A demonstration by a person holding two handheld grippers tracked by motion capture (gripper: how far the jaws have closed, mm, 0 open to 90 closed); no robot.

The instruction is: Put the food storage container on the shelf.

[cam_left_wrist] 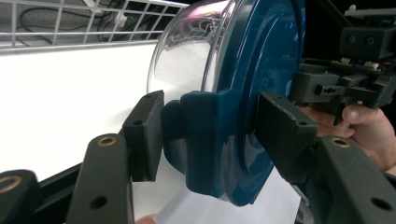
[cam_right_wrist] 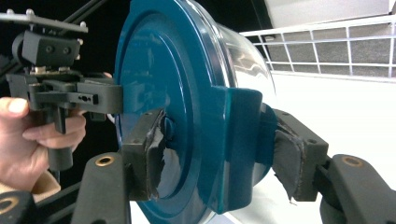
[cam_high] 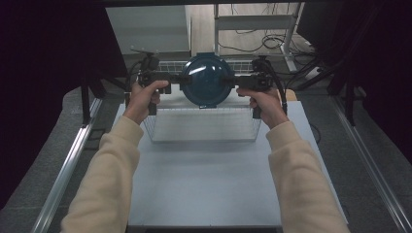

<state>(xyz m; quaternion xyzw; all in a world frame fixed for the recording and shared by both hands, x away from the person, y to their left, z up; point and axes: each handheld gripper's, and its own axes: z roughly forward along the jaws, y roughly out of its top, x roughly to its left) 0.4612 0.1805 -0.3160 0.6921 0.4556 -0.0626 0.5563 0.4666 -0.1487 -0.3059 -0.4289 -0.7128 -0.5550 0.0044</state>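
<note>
A round glass container [cam_high: 207, 80] with a dark blue lid is held up on its edge above a wire basket [cam_high: 204, 125], which stands at the far half of the white tabletop [cam_high: 204, 179]. In the high view the container is seen at the centre, with the left gripper [cam_high: 171, 86] at its 9 o'clock and the right gripper [cam_high: 239, 83] at its 3 o'clock, each gripped by a hand in a cream sleeve. In the left gripper view, the jaws are pressed onto one blue clip [cam_left_wrist: 205, 140] of the lid, one pad on the glass side and the other on the flat lid face. In the right gripper view, the jaws are closed on the opposite clip [cam_right_wrist: 238, 140] in the same way, a worn, torn pad [cam_right_wrist: 156, 154] being pressed against the lid face. The lid face is turned toward the person, and the clear bowl is turned toward the far rim of the basket at 12 o'clock.
</note>
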